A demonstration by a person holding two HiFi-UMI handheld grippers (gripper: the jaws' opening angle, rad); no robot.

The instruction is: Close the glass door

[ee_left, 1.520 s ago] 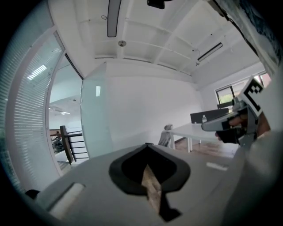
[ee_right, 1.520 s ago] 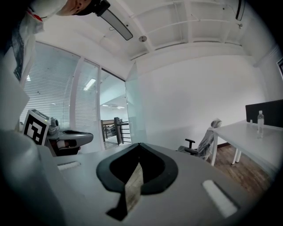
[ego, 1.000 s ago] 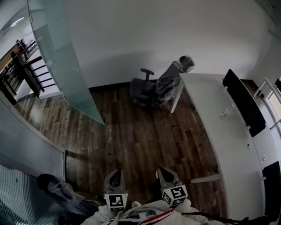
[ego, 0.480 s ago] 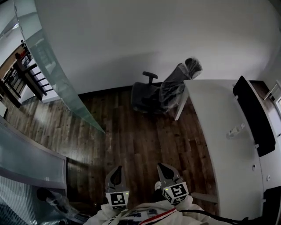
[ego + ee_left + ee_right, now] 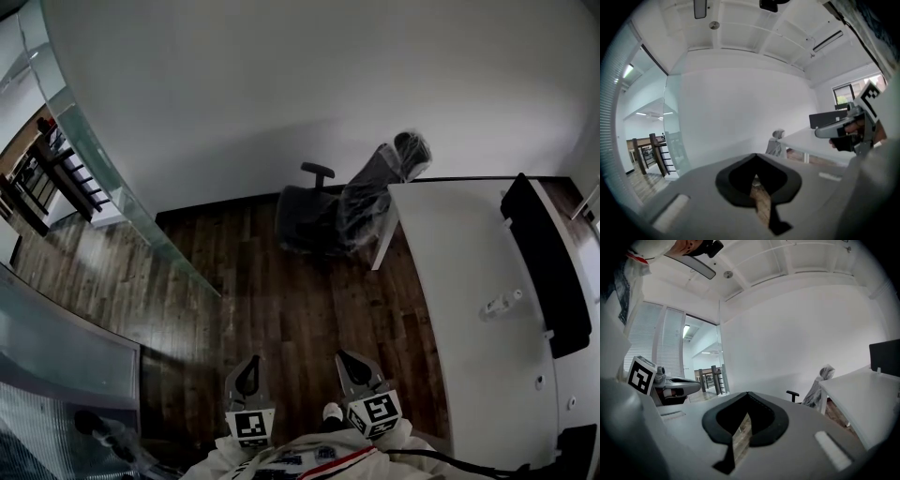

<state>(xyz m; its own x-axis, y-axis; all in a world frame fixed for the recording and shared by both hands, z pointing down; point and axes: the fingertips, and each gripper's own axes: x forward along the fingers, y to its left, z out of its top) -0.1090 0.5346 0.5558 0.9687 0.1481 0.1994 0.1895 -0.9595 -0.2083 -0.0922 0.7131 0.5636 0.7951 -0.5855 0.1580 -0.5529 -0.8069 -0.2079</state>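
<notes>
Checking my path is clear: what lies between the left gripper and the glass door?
Only bare wooden floor lies between the left gripper and the glass door, seen in the head view.

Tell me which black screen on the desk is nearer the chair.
The longer screen, by the desk end where the wrapped chair stands; the other screen sits at the lower right corner.

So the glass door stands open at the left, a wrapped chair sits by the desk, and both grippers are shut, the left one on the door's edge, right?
One thing is wrong: the left gripper is shut on nothing. The left gripper view shows the jaws together with only floor beyond, and the head view shows the glass door well away. The rest holds.
</notes>
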